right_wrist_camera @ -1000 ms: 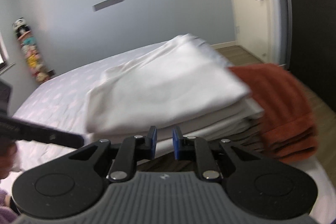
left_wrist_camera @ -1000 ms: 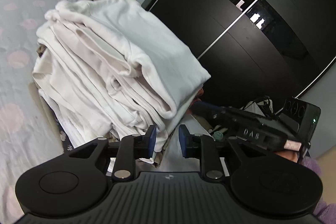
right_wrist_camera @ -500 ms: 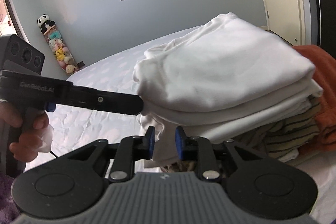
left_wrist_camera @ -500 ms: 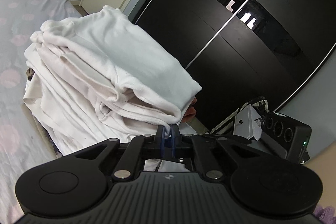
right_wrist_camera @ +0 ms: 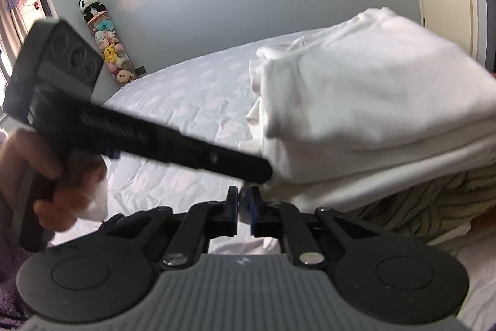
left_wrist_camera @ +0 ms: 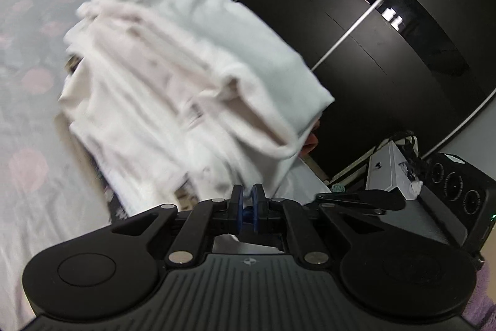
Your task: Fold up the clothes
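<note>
Both tools, left (left_wrist_camera: 247,195) and right (right_wrist_camera: 245,197), pinch the white garment's (left_wrist_camera: 192,89) near corner at 6 o'clock atop the bed's (right_wrist_camera: 186,101) folded stack; folding looks mostly finished.

Folded white garment (left_wrist_camera: 192,76): soft matt cloth (creased); wardrobe doors (left_wrist_camera: 387,51) glossy black; bedsheet (right_wrist_camera: 192,95) matt, wrinkled fabric.

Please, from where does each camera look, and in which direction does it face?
Left wrist: sits on the left claw, faces the white stack and black wardrobe; the right claw's black body shows at right.
Right wrist: sits on the right claw, faces the stack, bed and wall; left claw and hand show.
Shared: the stack, bed.
</note>
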A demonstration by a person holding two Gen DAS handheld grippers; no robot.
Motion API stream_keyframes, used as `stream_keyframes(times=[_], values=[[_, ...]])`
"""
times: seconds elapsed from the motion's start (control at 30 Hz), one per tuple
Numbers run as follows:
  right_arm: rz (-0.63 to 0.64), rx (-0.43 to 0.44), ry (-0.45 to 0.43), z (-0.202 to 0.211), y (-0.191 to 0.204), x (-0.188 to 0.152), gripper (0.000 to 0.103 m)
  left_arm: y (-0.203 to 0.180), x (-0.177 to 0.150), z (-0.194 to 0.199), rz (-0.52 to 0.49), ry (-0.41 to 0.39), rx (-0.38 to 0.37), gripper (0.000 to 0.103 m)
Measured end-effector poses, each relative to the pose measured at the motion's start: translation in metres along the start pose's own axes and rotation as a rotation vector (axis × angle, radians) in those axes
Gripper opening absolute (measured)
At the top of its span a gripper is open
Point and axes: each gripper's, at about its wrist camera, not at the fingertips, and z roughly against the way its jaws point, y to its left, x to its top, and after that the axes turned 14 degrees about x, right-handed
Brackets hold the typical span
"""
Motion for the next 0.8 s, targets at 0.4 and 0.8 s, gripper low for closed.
stream_keyframes(times=[0.4,0.8], values=[[0.073,-0.192,-0.162,0.042,0.029,0.008,0.014,0.010,-0.011,0.047,0.016,-0.158,0.126,0.019],[0.016,-0.351,-0.138,-0.023,0.006,0.047,0.014,0.028,0.004,0.068,0.069,-0.260,0.306,0.040]])
